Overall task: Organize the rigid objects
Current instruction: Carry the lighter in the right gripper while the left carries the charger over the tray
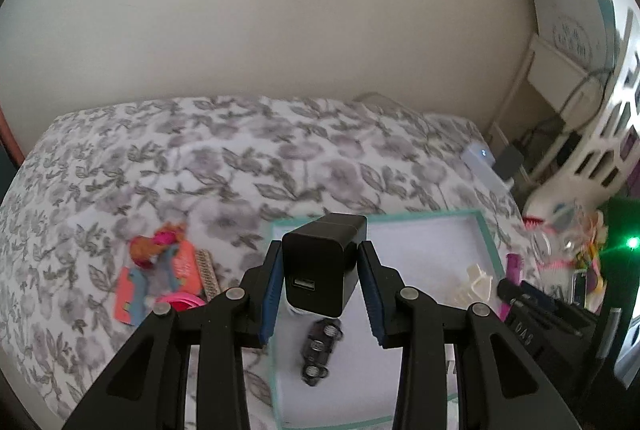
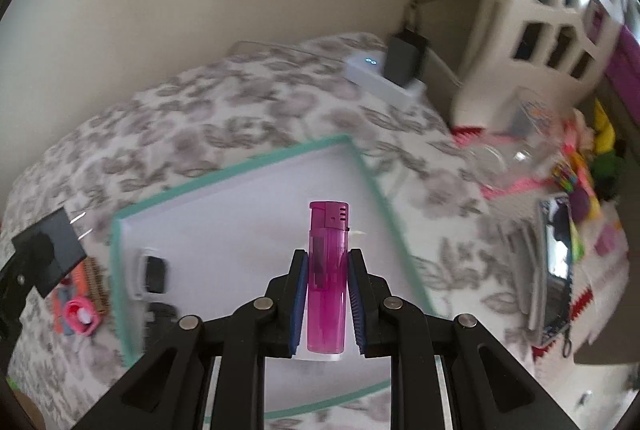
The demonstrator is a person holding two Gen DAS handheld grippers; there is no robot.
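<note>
Black charger (image 1: 320, 266), pink lighter (image 2: 327, 278), "DAS" case (image 1: 548, 330)

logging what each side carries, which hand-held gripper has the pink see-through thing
The right hand-held gripper: its pads clamp an upright translucent pink lighter. The left hand-held gripper grips an opaque black USB charger block instead.

Soft, even daylight, fairly bright; no hard shadows. Motion blur over bedspread (image 1: 224, 166) and clutter at 3 o'clock. Strong fisheye bend, black vignette at corners. Green flare (image 1: 633, 242) at 3 o'clock. Sharpest on lighter (image 2: 327, 270).
</note>
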